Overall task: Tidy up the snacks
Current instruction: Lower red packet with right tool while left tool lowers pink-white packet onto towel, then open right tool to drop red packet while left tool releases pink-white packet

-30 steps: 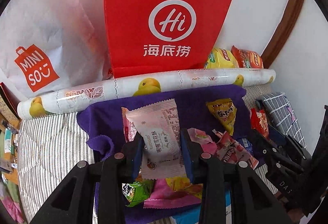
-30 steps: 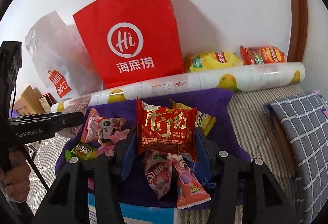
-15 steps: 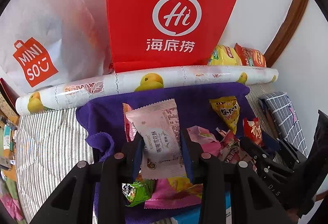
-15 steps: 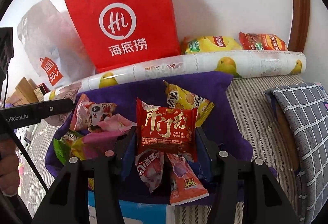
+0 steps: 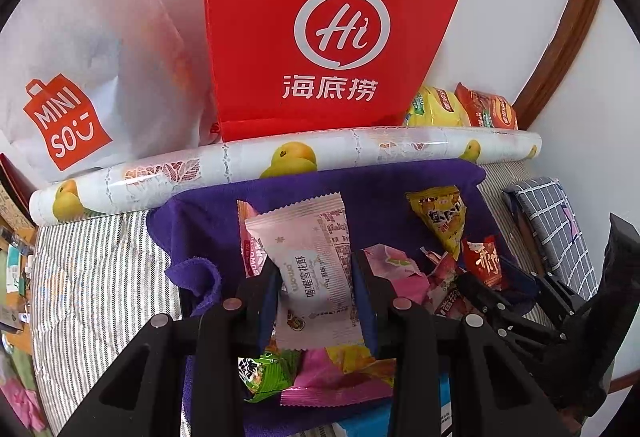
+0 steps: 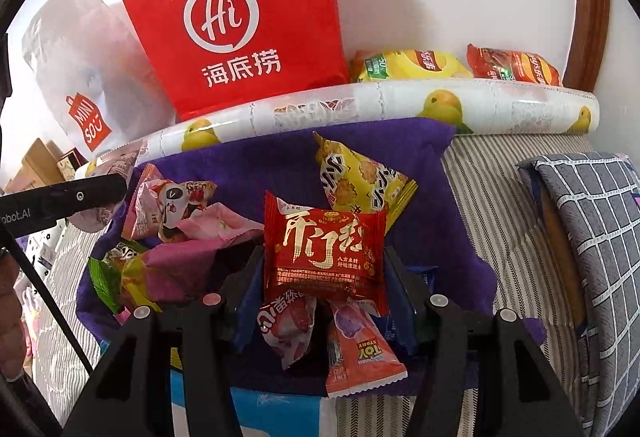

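Left wrist view: the left gripper is clamped, at its tightest, on a pale pink packet, which stands upright between the pads above loose snacks on a purple towel. Beyond it a yellow triangular pouch lies on the towel, with the right gripper at the right holding a red packet.

Right wrist view: the right gripper has the red packet between its pads, touching both, while the jaws are opening slightly. Below it lie a pink-and-white pouch and an orange wrapper; left of it, a heap of pink and green wrappers.

Farther back, the yellow triangular pouch rests on the purple towel, then a fruit-printed roll, a red paper bag, a white plastic bag and two crisp bags against the wall.
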